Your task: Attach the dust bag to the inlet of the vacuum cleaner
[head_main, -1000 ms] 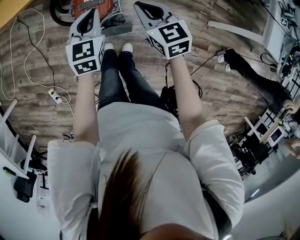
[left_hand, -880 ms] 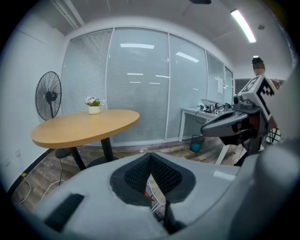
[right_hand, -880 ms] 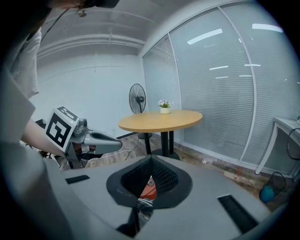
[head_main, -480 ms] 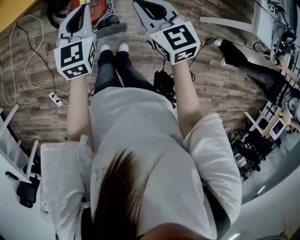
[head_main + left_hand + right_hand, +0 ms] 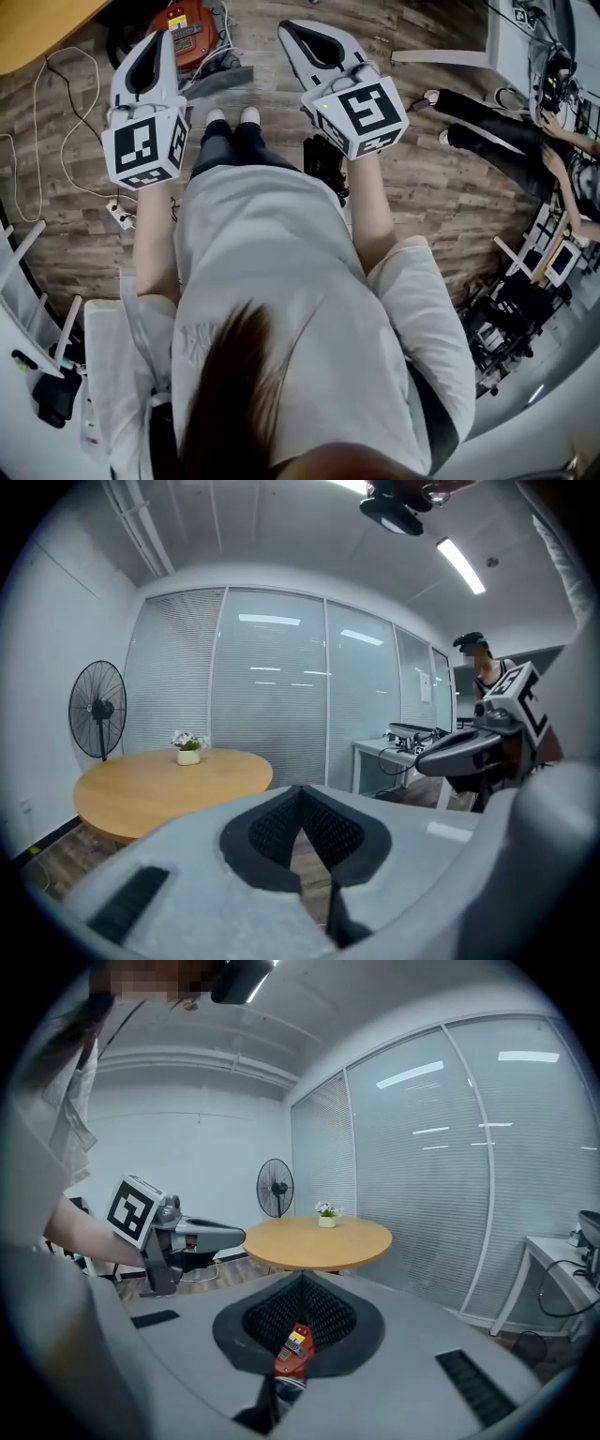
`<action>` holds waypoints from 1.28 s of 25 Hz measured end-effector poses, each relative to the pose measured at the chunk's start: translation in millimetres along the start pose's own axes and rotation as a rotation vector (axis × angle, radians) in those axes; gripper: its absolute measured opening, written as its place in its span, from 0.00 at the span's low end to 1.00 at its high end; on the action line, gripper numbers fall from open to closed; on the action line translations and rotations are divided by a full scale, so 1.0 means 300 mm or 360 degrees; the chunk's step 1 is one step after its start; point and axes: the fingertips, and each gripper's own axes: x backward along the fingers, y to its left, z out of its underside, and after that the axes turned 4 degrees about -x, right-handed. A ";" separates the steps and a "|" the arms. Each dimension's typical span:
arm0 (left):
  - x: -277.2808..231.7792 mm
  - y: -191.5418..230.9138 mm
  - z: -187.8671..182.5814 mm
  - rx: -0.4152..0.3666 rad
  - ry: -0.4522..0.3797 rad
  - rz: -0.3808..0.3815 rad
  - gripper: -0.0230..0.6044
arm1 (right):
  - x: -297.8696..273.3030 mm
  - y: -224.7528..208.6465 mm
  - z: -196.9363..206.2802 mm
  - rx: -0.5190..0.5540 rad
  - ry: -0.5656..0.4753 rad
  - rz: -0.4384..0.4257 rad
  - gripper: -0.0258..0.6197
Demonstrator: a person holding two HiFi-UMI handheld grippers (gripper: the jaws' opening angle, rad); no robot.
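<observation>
The red vacuum cleaner (image 5: 188, 28) lies on the wood floor ahead of the person's feet; it also shows through the gap under the right jaws as a red body (image 5: 293, 1350). No dust bag shows in any view. My left gripper (image 5: 161, 36) is held out at the left, shut and empty, well above the floor. My right gripper (image 5: 289, 26) is level with it at the right, also shut and empty. In the left gripper view the jaws (image 5: 302, 791) meet with nothing between them. The right gripper view shows the same (image 5: 302, 1281).
A round wooden table (image 5: 319, 1239) with a small flower pot (image 5: 326, 1214) and a standing fan (image 5: 275, 1186) are ahead. A white cable and power strip (image 5: 120, 214) lie on the floor at left. Another person's legs (image 5: 487, 141) stretch out at right, by a white desk (image 5: 511, 37).
Both grippers have risen toward the head camera and look larger. They stay side by side and shut. More of the red vacuum cleaner shows beyond the left gripper.
</observation>
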 end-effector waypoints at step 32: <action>0.295 -0.147 -0.134 0.0022 -0.0216 0.0004 0.06 | 0.288 0.152 -0.020 -0.0138 -0.0198 0.0033 0.04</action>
